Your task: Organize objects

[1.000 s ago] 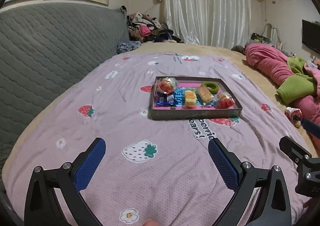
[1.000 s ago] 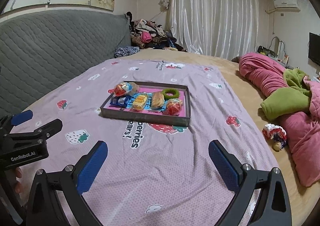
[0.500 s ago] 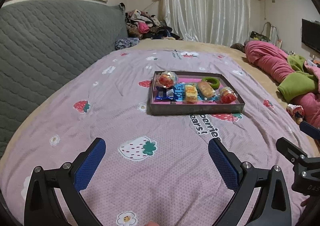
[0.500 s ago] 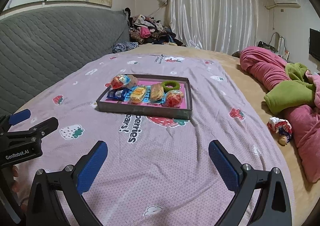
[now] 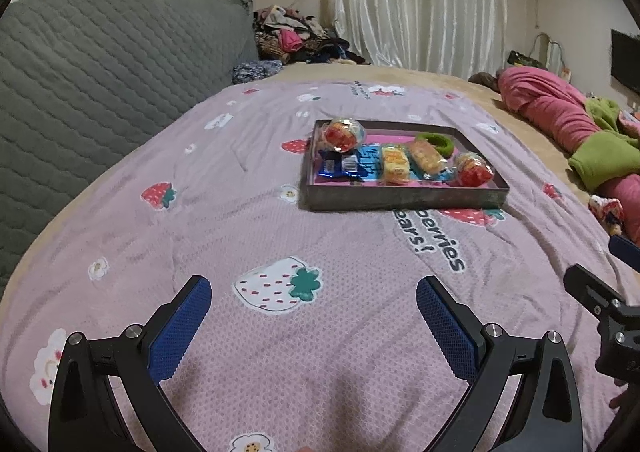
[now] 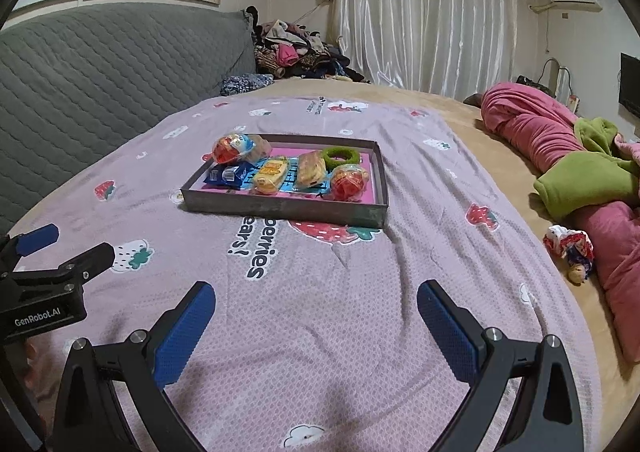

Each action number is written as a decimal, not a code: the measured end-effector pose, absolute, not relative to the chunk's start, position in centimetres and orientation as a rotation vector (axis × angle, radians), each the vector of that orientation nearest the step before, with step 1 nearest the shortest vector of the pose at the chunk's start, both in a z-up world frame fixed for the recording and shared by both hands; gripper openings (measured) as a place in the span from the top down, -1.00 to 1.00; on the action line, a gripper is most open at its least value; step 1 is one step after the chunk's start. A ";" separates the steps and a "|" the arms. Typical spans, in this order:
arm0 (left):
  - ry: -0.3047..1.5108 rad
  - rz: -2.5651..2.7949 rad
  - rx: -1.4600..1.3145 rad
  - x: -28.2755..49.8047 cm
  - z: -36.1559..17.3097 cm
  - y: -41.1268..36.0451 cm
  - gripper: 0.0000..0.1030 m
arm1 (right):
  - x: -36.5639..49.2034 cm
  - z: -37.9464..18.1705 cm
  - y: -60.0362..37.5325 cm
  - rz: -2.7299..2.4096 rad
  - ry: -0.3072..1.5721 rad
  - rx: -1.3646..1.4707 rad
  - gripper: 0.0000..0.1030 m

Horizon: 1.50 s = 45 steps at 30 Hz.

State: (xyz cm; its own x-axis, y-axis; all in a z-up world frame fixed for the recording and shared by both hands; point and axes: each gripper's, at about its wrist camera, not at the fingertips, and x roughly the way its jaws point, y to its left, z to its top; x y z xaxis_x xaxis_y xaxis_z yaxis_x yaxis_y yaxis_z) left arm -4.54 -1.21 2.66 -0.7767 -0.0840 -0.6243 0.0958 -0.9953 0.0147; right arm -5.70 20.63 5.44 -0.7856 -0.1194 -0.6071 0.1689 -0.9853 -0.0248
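A shallow grey tray with a pink floor lies on the pink strawberry blanket. In it are two red wrapped balls, a blue packet, two yellow snack packs and a green ring. The same items show in the right wrist view, with the green ring at the tray's back. My left gripper is open and empty, short of the tray. My right gripper is open and empty, also short of the tray.
A grey quilted headboard runs along the left. Rolled pink and green bedding lies at the right, with a small doll by it. A clothes pile sits at the far end before white curtains.
Both grippers have moved forward and lower toward the tray, which now looks larger. Both stay open and empty.
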 end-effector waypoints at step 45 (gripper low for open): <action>0.022 -2.880 1.064 -6.8 -1.0 -0.9 -0.98 | -6.8 1.4 21.1 -2.840 0.124 1.015 -0.98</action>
State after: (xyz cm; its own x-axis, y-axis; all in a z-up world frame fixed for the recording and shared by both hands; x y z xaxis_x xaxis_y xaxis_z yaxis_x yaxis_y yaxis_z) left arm -6.75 -0.89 -0.98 -0.7573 -0.0620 -0.6501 0.0721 -0.9973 0.0111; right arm -6.80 21.06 1.35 -0.7672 -0.0876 -0.6354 0.1426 -0.9891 -0.0359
